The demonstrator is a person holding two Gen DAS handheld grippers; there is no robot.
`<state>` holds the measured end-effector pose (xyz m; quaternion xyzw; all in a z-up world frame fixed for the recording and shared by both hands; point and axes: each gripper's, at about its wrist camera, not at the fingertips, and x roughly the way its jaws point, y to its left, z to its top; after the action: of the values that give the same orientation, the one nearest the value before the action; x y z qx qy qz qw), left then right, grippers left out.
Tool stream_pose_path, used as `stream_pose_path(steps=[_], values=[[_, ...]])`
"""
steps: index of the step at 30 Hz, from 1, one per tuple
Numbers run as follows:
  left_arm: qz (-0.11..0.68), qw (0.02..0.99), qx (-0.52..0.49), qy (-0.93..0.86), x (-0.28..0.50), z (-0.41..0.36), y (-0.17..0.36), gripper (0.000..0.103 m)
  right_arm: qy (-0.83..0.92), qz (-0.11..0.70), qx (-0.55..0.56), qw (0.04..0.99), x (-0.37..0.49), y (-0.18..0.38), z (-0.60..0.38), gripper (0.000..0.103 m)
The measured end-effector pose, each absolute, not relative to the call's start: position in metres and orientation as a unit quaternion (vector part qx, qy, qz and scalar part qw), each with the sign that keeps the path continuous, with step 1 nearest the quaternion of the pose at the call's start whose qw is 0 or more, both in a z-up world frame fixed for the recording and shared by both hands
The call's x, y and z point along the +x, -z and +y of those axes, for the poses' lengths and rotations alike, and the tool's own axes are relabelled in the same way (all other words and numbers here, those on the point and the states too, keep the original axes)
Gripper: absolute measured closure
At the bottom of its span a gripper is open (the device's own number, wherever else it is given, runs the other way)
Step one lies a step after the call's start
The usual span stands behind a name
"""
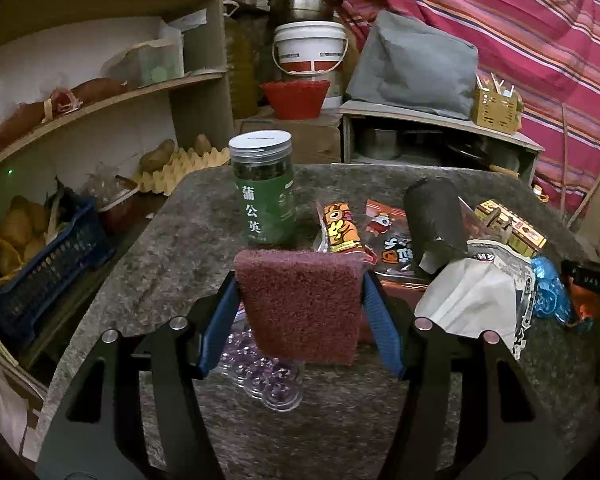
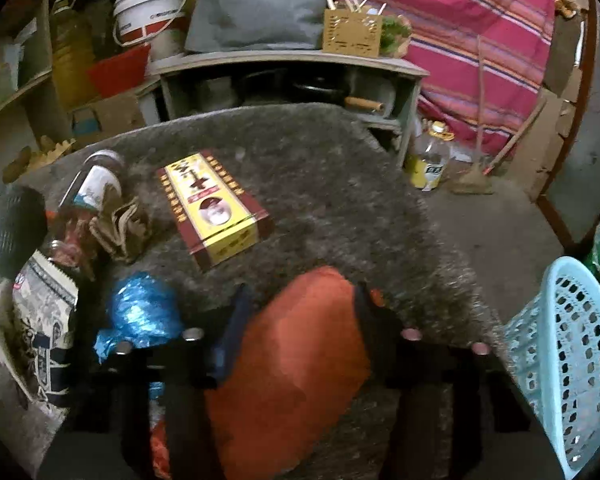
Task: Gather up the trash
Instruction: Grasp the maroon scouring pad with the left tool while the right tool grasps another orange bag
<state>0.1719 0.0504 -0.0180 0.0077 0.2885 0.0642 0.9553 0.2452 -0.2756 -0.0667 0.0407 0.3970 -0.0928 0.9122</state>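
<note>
Left tongs (image 1: 302, 280): clamped on a maroon rectangular scouring pad (image 1: 300, 304), blue pads pressing both its side edges, pad hanging above the grey felt-covered worktop (image 1: 172, 240). Below it lies a clear plastic bottle of purple beads (image 1: 266, 376), on its side.

Right tongs (image 2: 300, 292): closed on an orange crinkled snack wrapper (image 2: 296, 360), which fills the gap between the jaws. This view is blurred. Pale blue perforated plastic basket (image 2: 568, 364) stands at the worktop's right edge, near those tongs, not touching the wrapper.

Just left of the right tongs: crumpled blue foil wrapper (image 2: 142, 312). Next to it in the left view, a white-and-black printed pouch (image 1: 480, 300), lying flat.

Mid worktop: yellow-and-maroon rectangular carton (image 2: 214, 208), flat, apart from the rest. Black cylinder roll (image 1: 434, 216) is tilted, resting on the litter pile. Orange cartoon snack packet (image 1: 340, 228) and red-white cartoon packet (image 1: 388, 232) lie side by side beyond the pad.

Green-labelled clear jar with white lid (image 1: 264, 188): upright, just beyond the pad.

Behind the worktop: white plastic bucket with red band (image 1: 310, 46), grey fabric cover (image 1: 412, 64) on a low shelf, red-striped cloth (image 1: 520, 28).
</note>
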Motion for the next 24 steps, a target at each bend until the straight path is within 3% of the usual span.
stream_pose_path(steps=[1, 6, 9, 24], values=[[0.288, 0.955, 0.008, -0.065, 0.172, 0.051, 0.018, 0.043, 0.086, 0.398, 0.041, 0.912, 0.245, 0.067, -0.274, 0.072], [0.287, 0.956, 0.011, -0.066, 0.171, 0.05, 0.017, 0.043, 0.071, 0.394, 0.038, 0.916, 0.243, 0.065, -0.272, 0.089], [0.287, 0.956, 0.015, -0.067, 0.17, 0.05, 0.017, 0.043, 0.068, 0.394, 0.04, 0.916, 0.243, 0.065, -0.272, 0.094], [0.283, 0.956, 0.019, -0.067, 0.168, 0.041, 0.013, 0.043, 0.042, 0.36, 0.058, 0.93, 0.222, 0.044, -0.291, 0.1]])
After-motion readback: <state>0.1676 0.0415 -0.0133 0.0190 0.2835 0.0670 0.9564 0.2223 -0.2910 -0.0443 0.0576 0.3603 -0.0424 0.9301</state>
